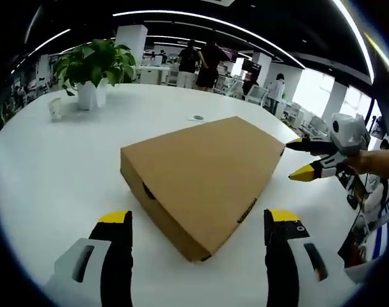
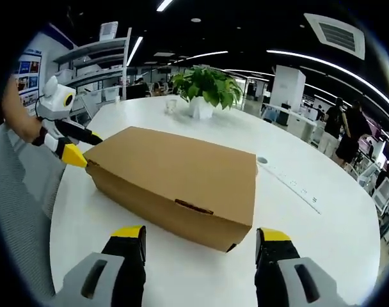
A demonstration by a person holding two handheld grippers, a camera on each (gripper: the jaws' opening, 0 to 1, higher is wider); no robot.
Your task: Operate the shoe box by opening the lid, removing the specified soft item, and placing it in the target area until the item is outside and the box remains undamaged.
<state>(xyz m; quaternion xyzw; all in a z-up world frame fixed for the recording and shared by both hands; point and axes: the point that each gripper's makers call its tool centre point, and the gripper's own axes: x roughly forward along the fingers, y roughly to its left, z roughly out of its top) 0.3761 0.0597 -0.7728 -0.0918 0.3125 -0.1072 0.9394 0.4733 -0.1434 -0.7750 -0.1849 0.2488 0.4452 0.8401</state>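
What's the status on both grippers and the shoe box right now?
Left gripper open, right gripper open, both empty. Shoe box closed on white table. Potted plant well clear.

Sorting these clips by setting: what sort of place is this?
Probably an open-plan office: a large white table with a potted plant, strip ceiling lights, and desks behind.

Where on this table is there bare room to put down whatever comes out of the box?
Bare white table lies between the box and the potted plant, and beyond the box toward the strip of sockets. It is tight by the box's end, where the right claw sits.
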